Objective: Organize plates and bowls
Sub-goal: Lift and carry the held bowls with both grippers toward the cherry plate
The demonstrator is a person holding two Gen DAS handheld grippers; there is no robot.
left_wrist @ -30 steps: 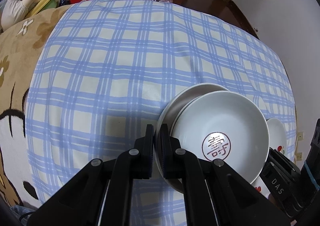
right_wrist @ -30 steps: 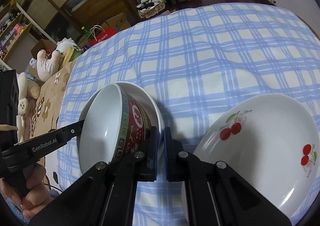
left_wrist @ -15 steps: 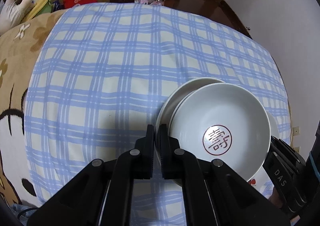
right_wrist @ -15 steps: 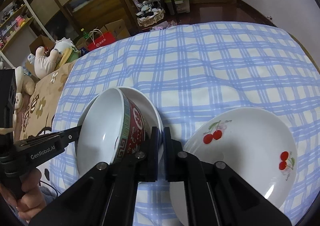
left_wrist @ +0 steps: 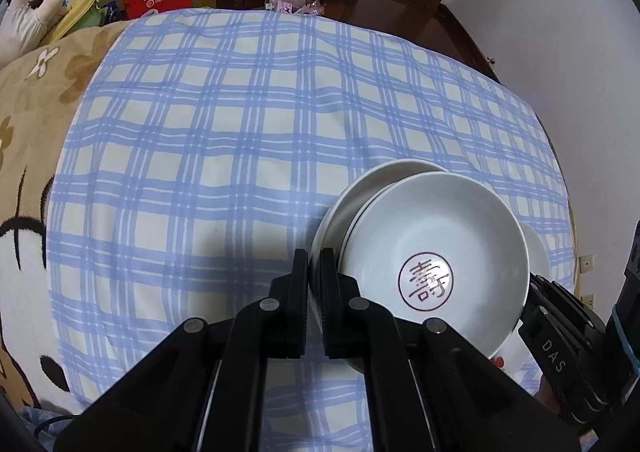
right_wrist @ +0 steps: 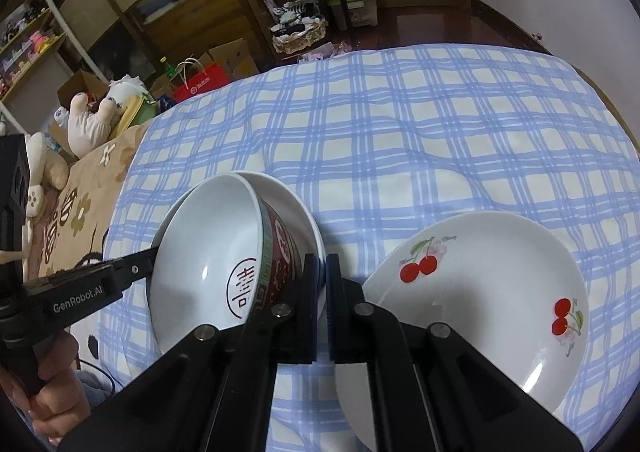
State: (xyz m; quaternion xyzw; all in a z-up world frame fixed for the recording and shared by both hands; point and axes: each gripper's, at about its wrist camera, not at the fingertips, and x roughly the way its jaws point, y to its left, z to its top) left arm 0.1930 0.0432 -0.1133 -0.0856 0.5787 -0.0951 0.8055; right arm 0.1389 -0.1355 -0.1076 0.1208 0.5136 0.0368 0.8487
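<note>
A: Blue checked cloth (left_wrist: 224, 156) on the bed; bowl (left_wrist: 436, 264) nested in a white plate (left_wrist: 340, 208), at three o'clock from the left gripper (left_wrist: 315, 272), pinching that plate's rim.

B: Right gripper (right_wrist: 322, 284) pinches the cherry plate (right_wrist: 480, 292). Stacking step, I'd judge; next needs steady lifts.

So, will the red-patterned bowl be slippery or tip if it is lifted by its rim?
The bowl looks glazed and shiny, so probably slippery. It leans in the white plate, so it may tip or slide. Likely rigid and fragile.
</note>
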